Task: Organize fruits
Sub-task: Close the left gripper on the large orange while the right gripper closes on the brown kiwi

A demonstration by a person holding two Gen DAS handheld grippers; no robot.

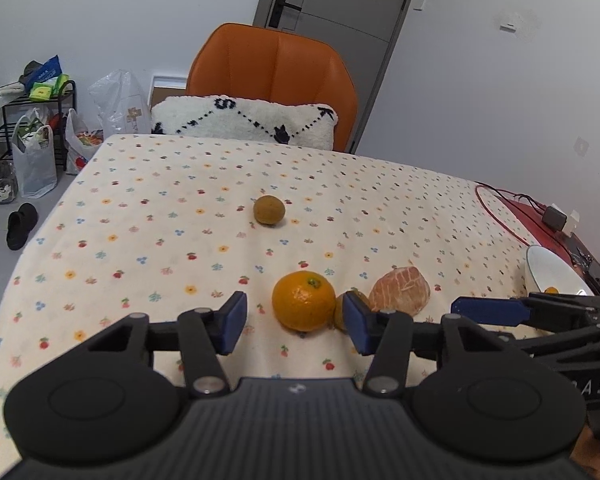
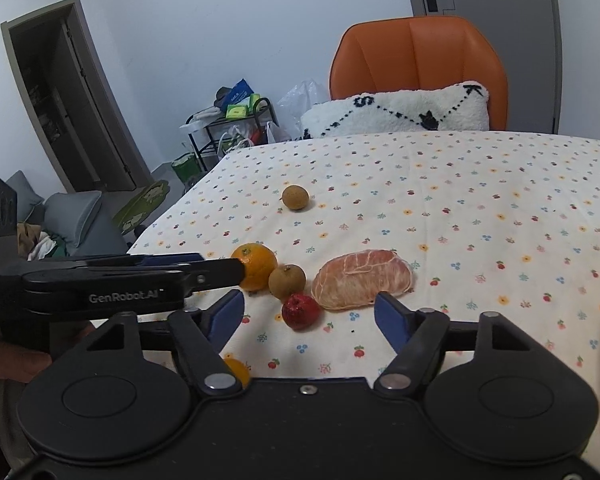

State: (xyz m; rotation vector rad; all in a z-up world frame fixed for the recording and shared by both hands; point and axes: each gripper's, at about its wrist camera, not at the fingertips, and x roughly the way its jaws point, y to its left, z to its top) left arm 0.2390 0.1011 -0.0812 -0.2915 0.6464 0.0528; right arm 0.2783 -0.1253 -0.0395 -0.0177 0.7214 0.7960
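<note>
On the flowered tablecloth lies an orange (image 1: 303, 301), between the fingers of my left gripper (image 1: 294, 322); the jaws are open, with a gap on the orange's left side. My right gripper (image 2: 310, 316) is open around a small red fruit (image 2: 300, 311), its pads clear of it. A brown round fruit (image 2: 287, 280) touches the orange (image 2: 258, 266). A peeled citrus piece (image 2: 362, 280) lies just right of them. Another brown fruit (image 2: 295, 197) sits alone farther back. A small orange fruit (image 2: 236, 370) peeks out under the right gripper's left finger.
A white bowl (image 1: 556, 276) at the table's right edge holds a small orange fruit (image 1: 551, 290). Red cables and a charger (image 1: 556, 218) lie behind it. An orange chair (image 2: 418, 54) with a white cushion (image 2: 396, 114) stands at the far side.
</note>
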